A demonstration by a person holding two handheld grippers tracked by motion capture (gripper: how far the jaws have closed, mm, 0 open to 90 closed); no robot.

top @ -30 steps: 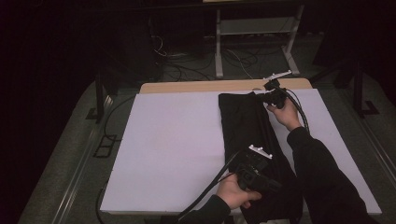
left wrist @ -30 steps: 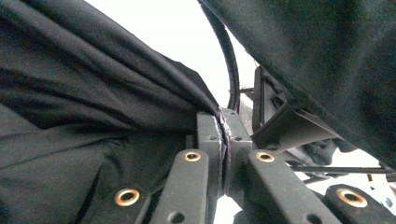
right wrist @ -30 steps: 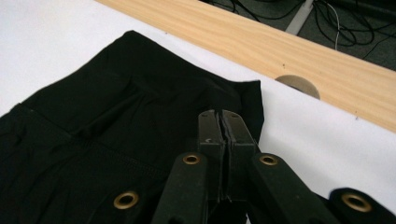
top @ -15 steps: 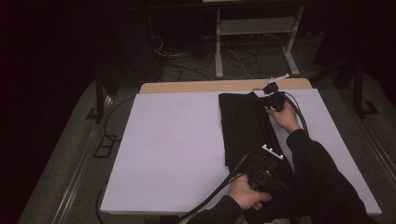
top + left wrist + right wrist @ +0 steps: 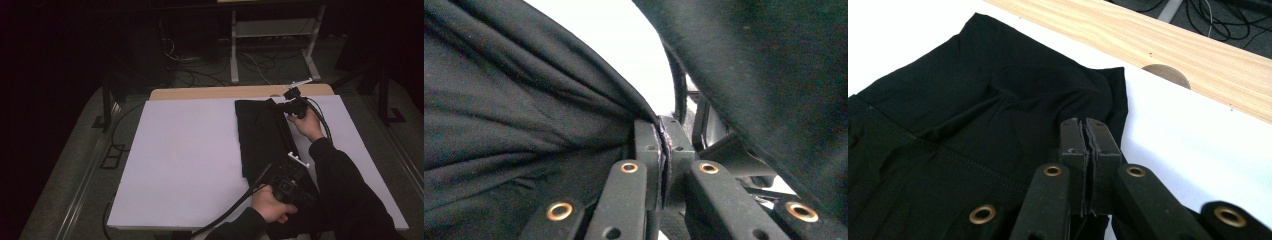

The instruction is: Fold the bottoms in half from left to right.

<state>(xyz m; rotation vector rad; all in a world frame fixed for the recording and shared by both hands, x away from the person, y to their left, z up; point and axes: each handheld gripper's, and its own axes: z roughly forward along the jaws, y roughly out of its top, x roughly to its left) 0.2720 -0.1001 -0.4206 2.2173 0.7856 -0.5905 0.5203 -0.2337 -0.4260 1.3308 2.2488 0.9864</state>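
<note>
Both grippers hold the black garment (image 5: 262,137) on the white table (image 5: 185,160): left gripper (image 5: 663,150) near, right gripper (image 5: 1088,145) far, fingers pressed together on cloth.

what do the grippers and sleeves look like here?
Both grippers are black. The left gripper carries a white bracket on top and trails a thick black cable; the right gripper has a white bracket too. Up close, the jaws are flat black bars with brass-coloured rivets. Sleeves are black.
</note>
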